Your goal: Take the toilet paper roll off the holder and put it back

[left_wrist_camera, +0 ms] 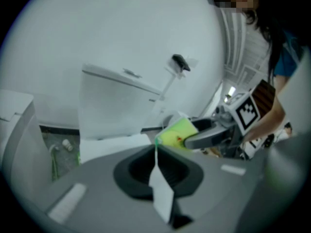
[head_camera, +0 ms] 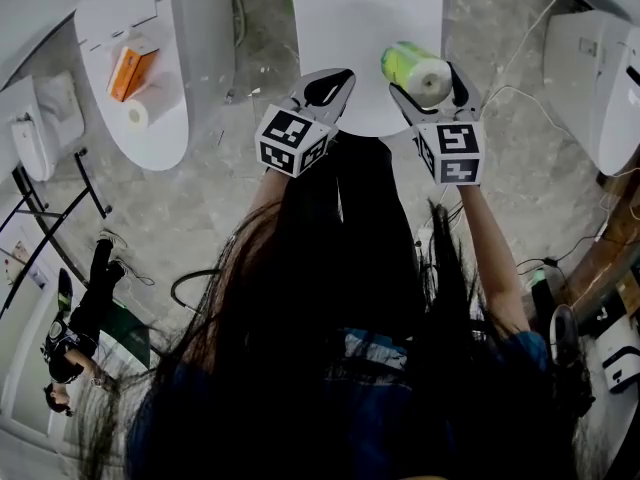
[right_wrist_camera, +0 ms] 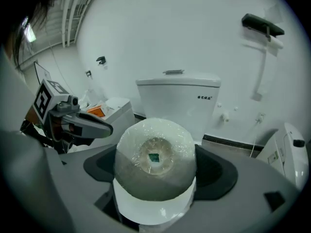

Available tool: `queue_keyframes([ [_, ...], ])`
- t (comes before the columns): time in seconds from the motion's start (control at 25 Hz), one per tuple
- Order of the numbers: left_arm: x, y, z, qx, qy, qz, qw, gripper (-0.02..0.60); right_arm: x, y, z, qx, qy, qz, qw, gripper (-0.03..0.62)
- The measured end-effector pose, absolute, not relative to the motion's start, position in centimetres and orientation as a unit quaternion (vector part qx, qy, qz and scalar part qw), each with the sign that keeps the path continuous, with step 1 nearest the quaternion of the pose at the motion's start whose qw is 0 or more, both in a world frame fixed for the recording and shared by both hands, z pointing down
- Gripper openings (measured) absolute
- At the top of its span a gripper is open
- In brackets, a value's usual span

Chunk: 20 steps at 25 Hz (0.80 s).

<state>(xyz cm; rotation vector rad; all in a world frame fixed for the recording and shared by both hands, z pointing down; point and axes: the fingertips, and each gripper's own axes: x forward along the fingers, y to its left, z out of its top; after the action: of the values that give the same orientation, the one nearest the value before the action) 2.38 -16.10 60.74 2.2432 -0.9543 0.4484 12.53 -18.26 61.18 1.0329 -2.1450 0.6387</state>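
Note:
My right gripper (head_camera: 428,86) is shut on the toilet paper roll (head_camera: 418,71), a plastic-wrapped roll with a yellow-green wrapper, and holds it over the toilet lid (head_camera: 350,38). In the right gripper view the roll's end (right_wrist_camera: 155,159) faces the camera between the jaws. The black holder (right_wrist_camera: 262,25) sticks out of the white wall, high and to the right of the tank (right_wrist_camera: 177,101), with nothing on it. My left gripper (head_camera: 335,76) hovers just left of the roll with its jaws together and nothing held. From the left gripper view the roll (left_wrist_camera: 179,132) lies ahead in the right gripper's fingers (left_wrist_camera: 209,136).
A second toilet (head_camera: 150,78) at the left carries an orange box (head_camera: 130,71) and a small roll (head_camera: 136,114). A third white fixture (head_camera: 595,78) stands at the right, with cables (head_camera: 560,258) on the floor below it. A person's long dark hair hangs down mid-frame.

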Motion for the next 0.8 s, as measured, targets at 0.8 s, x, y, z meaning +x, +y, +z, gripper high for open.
queue_keyframes([
  [0.8, 1.6, -16.3, 60.1, 0.853, -0.380, 0.161, 0.319, -0.002, 11.6, -17.3, 62.0, 0.391, -0.820, 0.246, 0.338, 0.443],
])
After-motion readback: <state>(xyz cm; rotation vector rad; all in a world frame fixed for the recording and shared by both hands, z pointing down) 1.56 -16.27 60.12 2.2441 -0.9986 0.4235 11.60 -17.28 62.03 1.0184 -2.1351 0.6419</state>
